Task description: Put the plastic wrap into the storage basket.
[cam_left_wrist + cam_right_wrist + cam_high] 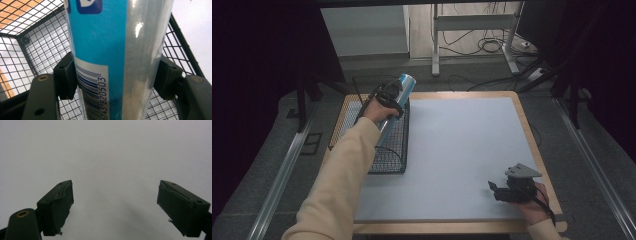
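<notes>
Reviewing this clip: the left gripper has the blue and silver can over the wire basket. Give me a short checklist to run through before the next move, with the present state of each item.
1. Grip on the can: ok. The left gripper has both jaws pressed on its sides.
2. Can over the wire basket: ok. Mesh shows behind and below the can in the left gripper view.
3. Can's bottom end resting on the basket floor: cannot tell, hidden.
4. Can upright: not ok. In the high view it leans, top end away from the person.
5. Right gripper out of the way: ok. Jaws open with nothing between them, over the grey mat, far from the basket.
</notes>
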A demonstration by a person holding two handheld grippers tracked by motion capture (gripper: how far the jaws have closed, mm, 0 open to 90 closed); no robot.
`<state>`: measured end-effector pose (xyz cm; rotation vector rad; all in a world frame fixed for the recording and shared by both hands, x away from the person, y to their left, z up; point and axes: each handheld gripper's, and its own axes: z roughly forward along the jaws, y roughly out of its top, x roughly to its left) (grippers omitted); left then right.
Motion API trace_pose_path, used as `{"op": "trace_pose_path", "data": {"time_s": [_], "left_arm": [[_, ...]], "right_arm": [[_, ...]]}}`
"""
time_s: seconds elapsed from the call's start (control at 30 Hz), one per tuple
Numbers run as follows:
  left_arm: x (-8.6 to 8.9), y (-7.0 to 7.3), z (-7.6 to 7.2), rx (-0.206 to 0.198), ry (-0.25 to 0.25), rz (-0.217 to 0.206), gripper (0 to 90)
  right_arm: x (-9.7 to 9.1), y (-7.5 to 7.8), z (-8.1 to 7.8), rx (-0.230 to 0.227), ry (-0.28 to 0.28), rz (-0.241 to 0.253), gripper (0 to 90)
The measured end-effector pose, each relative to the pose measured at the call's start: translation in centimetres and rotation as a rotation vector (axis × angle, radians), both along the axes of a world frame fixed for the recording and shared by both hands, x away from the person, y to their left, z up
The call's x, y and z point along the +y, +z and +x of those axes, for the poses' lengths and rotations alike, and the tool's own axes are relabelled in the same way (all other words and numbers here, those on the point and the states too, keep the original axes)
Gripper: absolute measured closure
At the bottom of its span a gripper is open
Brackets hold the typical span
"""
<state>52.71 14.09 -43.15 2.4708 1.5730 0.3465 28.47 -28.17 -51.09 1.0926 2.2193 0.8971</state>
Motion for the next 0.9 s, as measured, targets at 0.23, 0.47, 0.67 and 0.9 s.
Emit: {"op": "trace_pose_path", "data": {"time_s": [0.23, 0.47, 0.67, 0.9], "left_arm": [[0.1, -0.2, 0.0, -0.006, 0.001, 0.003, 31.6], [0.1, 1.4, -0.6, -0.054, -0.002, -0.033, 23.0], [0.1, 2.5, -2.7, -0.097, -0.006, -0.093, 13.5], [0.0, 4.3, -6.2, -0.149, -0.072, -0.166, 12.4]], "right_arm": [[0.0, 0.0, 0.0, 0.0, 0.0, -0.002, 14.0], [0.0, 0.0, -0.1, -0.002, 0.0, 0.0, 14.0], [0.0, 0.0, 0.0, -0.001, 0.002, 0.002, 14.0], [0.1, 0.2, -0.2, -0.011, 0.002, 0.006, 14.0]]}}
